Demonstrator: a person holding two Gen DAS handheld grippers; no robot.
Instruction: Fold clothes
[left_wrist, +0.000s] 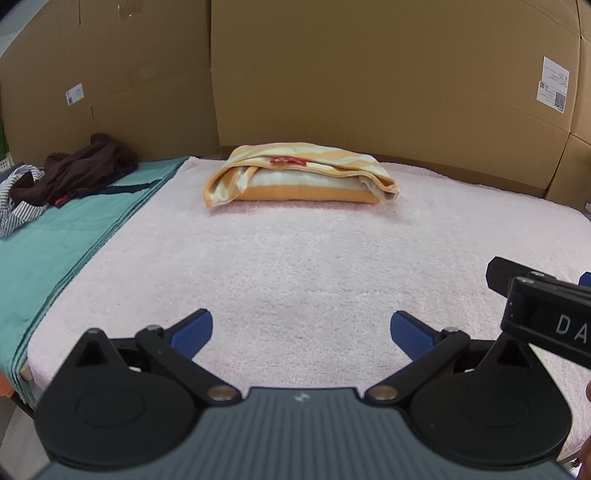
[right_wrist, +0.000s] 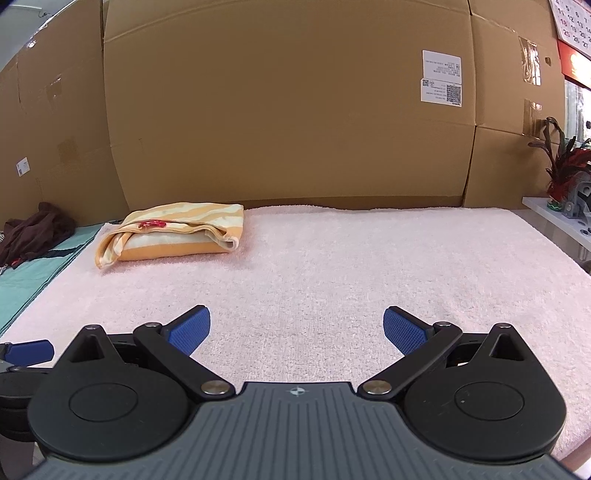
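Left claw (left_wrist: 301, 332) spread wide, empty, low over near edge of bench (left_wrist: 295, 266). Right claw (right_wrist: 296, 328) likewise splayed, nothing between pads, just beside left one. Orange striped garment (left_wrist: 301, 177) lies folded in compact bundle at far edge, toward far-left corner. Soft, light, limp knit; loose flap on left end likely to slip open; grip doubled edges, not single layer. Dark crumpled clothes (left_wrist: 77, 168) heaped on left edge, on teal cloth (left_wrist: 74, 236); pinch at hem or shoulder seams.
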